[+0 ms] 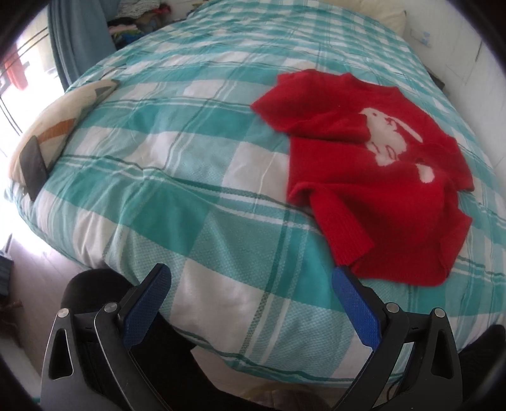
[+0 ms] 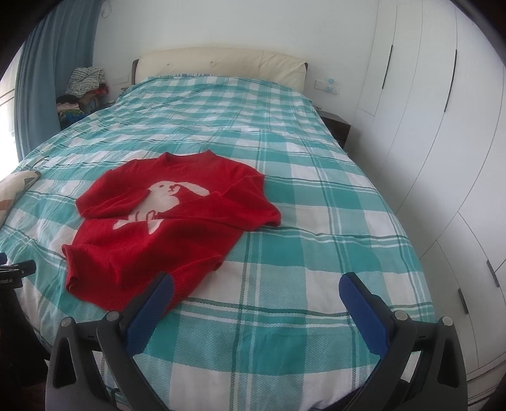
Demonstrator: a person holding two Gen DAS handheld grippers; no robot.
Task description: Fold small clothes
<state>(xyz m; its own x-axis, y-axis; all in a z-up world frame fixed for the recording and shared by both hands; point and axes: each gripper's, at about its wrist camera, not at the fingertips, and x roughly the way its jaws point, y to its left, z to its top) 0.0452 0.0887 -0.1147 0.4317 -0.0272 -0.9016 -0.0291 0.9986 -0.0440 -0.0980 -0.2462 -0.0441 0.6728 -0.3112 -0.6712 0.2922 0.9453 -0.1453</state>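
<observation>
Left wrist view, left to right: cushion at the left edge of the frame on the bed's side, with a dark flat object leaning against it, can't tell what it is. Blue curtain upper left, pile of clothes beside it at the top. Bed with a teal-and-white checked cover fills the middle. Red sweater with a white rabbit motif lies right of centre, flat on the cover, not folded; both sleeves cross over the body, one pointing at the lower centre of the frame. Left gripper at the bottom, released, jaws wide apart, nothing between them. Its right blue pad sits just beside the sweater's lower hem and sleeve cuff; can't tell if it's touching.

Right wrist view, left to right: curtain upper left, clothes pile next to it, cushion at the left edge. Sweater left of centre on the bed, neckline towards the cream headboard at the top. Right gripper at the bottom, also released, jaws spread, empty. Its left pad overlaps the sweater's near edge in the frame; contact unclear. White wardrobe doors down the right side, dark nightstand between them and the bed.
</observation>
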